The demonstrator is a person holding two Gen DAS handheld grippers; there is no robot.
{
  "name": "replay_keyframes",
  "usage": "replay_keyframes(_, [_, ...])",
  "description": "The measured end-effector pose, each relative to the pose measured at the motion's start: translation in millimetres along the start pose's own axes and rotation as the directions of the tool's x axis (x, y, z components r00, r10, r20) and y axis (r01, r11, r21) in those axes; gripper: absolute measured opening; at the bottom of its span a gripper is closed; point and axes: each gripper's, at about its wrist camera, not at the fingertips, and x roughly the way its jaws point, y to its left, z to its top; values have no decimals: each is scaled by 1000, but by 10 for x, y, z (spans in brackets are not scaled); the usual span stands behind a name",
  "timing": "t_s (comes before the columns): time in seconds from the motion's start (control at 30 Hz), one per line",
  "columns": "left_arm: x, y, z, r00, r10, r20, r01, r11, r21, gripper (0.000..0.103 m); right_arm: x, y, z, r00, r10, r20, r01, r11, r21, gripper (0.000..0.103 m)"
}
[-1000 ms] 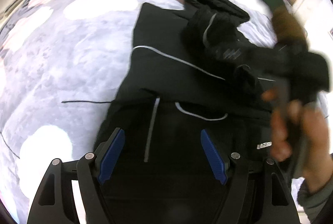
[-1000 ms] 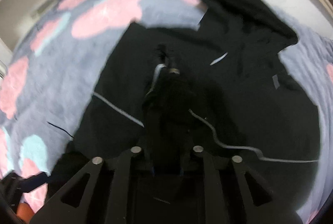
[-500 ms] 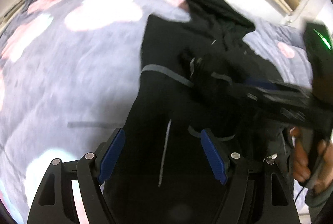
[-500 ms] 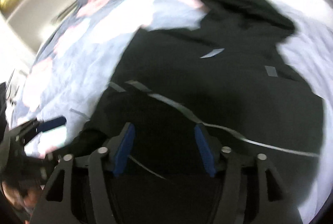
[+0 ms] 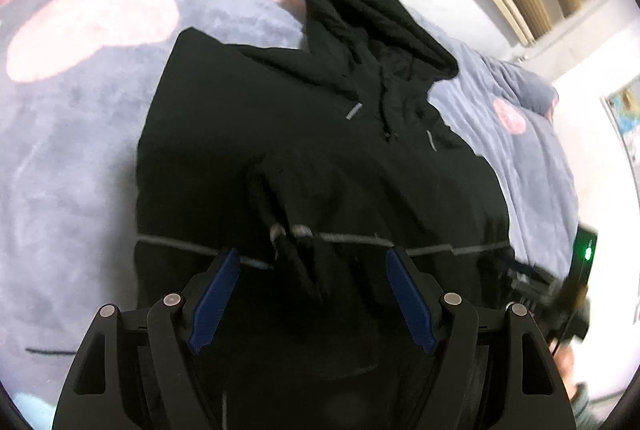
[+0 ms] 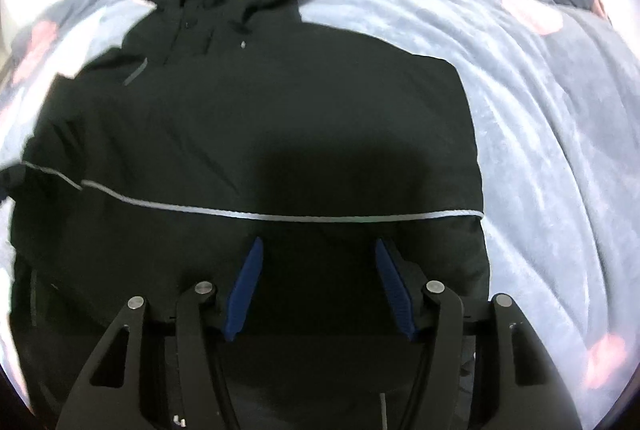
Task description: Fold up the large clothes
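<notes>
Black hoodie (image 6: 260, 118) on blanket (image 6: 540, 150), lower hem hidden by gripper

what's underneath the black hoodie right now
The black hoodie lies on a grey blanket with pink patches, which shows all around it. Whatever sits beneath the hoodie's body is covered.

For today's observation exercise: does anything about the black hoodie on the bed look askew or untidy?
Mostly tidy. The black hoodie lies flat on the grey blanket, but its hood is rumpled and tipped sideways, and a bunched fold interrupts the reflective stripe. Both grippers, left and right, are open.
</notes>
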Motion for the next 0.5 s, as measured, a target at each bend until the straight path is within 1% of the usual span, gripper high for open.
replay_keyframes(0.03, [47, 2, 36, 1000, 5, -2, -5, 1000, -14, 69, 19, 18, 11, 1000, -1, 0, 1, 1000, -9, 62])
replay_keyframes(0.07, [101, 26, 68, 1000, 3, -4, -4, 999, -32, 56, 17, 39, 30, 1000, 4, -1, -4, 1000, -9, 62])
replay_keyframes(0.1, [157, 36, 98, 1000, -6, -18, 5, 999, -38, 25, 8, 30, 40, 1000, 13, -2, -13, 1000, -2, 62])
replay_keyframes(0.13, [195, 42, 130, 999, 3, -35, -5, 999, -42, 21, -18, 12, 51, 1000, 26, -4, -26, 1000, 9, 62])
replay_keyframes(0.17, [147, 15, 161, 1000, -3, -17, 2, 999, -33, 19, -56, 0, 59, 999, 43, -3, -43, 999, 19, 62])
replay_keyframes(0.23, [-60, -36, 203, 998, -47, 43, 48, 999, -5, 18, -189, -65, 65, 995, 96, 16, -97, 994, 48, 62])
replay_keyframes(0.27, [-244, -93, 246, 993, -72, 95, 71, 997, 14, 18, -274, -109, 70, 991, 125, 38, -127, 990, 66, 62])
replay_keyframes(0.3, [-383, -121, 284, 987, -92, 131, 90, 996, 22, 18, -357, -151, 77, 987, 148, 60, -152, 985, 81, 62])
replay_keyframes(0.33, [-582, -138, 342, 977, -119, 179, 116, 993, 28, 18, -436, -197, 88, 984, 158, 86, -166, 981, 96, 62])
replay_keyframes(0.37, [-668, -132, 379, 973, -123, 196, 120, 992, 29, 18, -483, -237, 95, 982, 157, 105, -169, 980, 107, 63])
replay_keyframes(0.4, [-742, -111, 424, 971, -117, 207, 113, 993, 33, 18, -517, -283, 108, 981, 150, 123, -165, 979, 119, 63])
replay_keyframes(0.43, [-754, -92, 440, 973, -108, 203, 103, 994, 37, 18, -507, -308, 123, 982, 142, 125, -158, 979, 127, 65])
replay_keyframes(0.47, [-708, -62, 454, 981, -84, 178, 77, 996, 45, 18, -443, -335, 145, 985, 129, 111, -143, 981, 134, 65])
replay_keyframes(0.5, [-612, -13, 442, 990, -48, 136, 42, 998, 47, 18, -382, -351, 160, 988, 117, 97, -130, 982, 138, 65])
